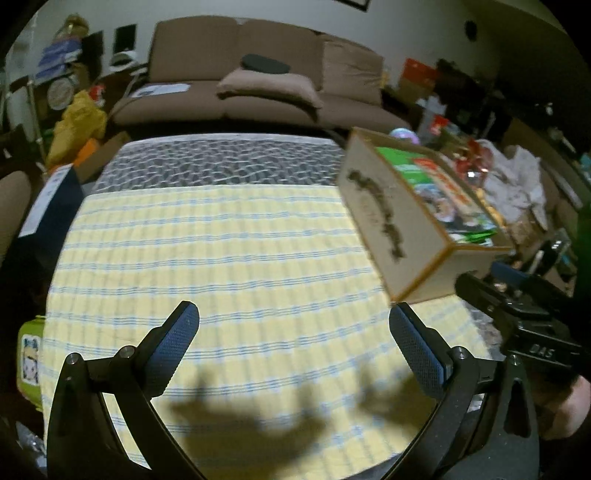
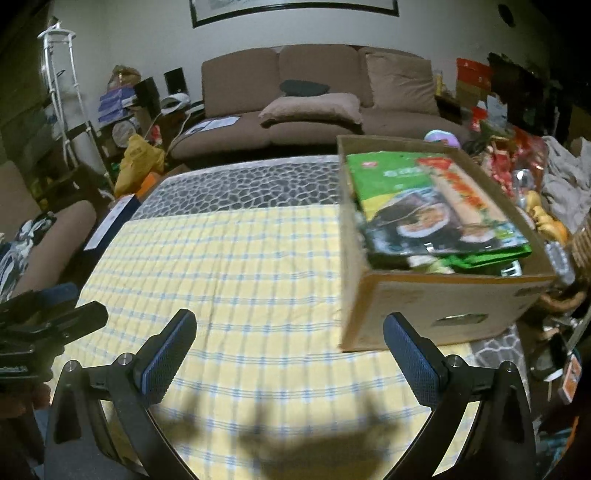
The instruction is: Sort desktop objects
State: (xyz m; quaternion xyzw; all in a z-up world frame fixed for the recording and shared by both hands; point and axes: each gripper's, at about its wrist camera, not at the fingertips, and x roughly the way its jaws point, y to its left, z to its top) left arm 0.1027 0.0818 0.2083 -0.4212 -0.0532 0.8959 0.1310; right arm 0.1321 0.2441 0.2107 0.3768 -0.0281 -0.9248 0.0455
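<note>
Both sets of jaws are gaping wide with nothing between them; the left gripper [image 1: 293,332] is hovering over the yellow checked cloth [image 1: 221,258] while the right gripper [image 2: 290,341] is hanging just beside it, both throwing shadows on the near edge. Off to the right the cardboard box [image 2: 436,306] is sitting on the tabletop [image 2: 236,188], crammed with a green food packet [image 2: 399,184] and other packs; beyond it a brown sofa [image 2: 314,96] is filling the background.

It was a cluttered home living room: a brown sofa [image 2: 317,88] with cushions stood behind a cloth-covered surface [image 2: 258,258], a framed picture [image 2: 295,9] above.
</note>
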